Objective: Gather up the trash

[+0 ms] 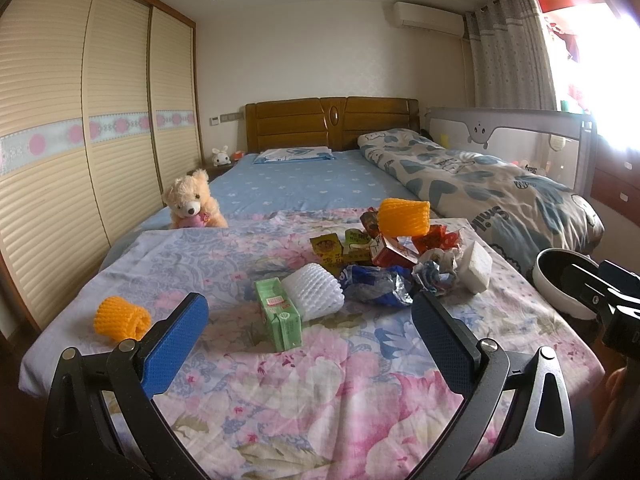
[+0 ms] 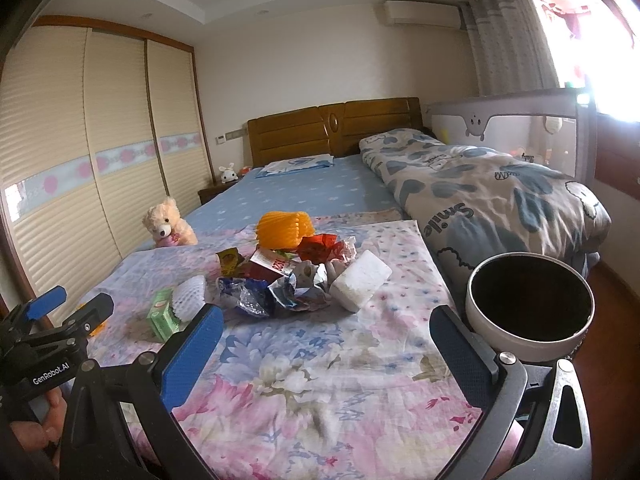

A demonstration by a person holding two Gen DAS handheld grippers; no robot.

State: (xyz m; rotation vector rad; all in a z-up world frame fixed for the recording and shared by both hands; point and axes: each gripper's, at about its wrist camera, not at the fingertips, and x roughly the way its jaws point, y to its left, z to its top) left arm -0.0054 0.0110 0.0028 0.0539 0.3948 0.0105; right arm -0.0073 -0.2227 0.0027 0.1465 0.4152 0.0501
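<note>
- Left gripper (image 1: 310, 334): fingers spread wide, nothing between them, hovering over the floral sheet (image 1: 320, 400). Right gripper (image 2: 326, 354): likewise released and empty.
- Landmark: green carton (image 1: 280, 314), nearest item, lying just ahead of the left gripper. Judged light and stiff, possibly crushable; best pinched across its narrow sides.
- White foam net (image 1: 314, 294) touches the carton's right side. Judged very light and springy; squeeze mid-body.
- Orange foam net (image 1: 120, 318) lies well left of the carton, alone.
- Beyond and right of the carton: blue foil wrapper (image 1: 378, 288), crumpled wrapper (image 1: 434, 276), white foam block (image 1: 476, 268). Foil judged slippery, so grab a raised crease; block light and rigid.
- Farther: red packets (image 1: 404, 250) under a second orange net (image 1: 404, 218); stacking order unclear.
- White bin (image 2: 528, 308) stands far right of the carton, off the bed's edge; its base is cut off and its interior dark, contents unreadable.
- Print on the packets is illegible.
</note>
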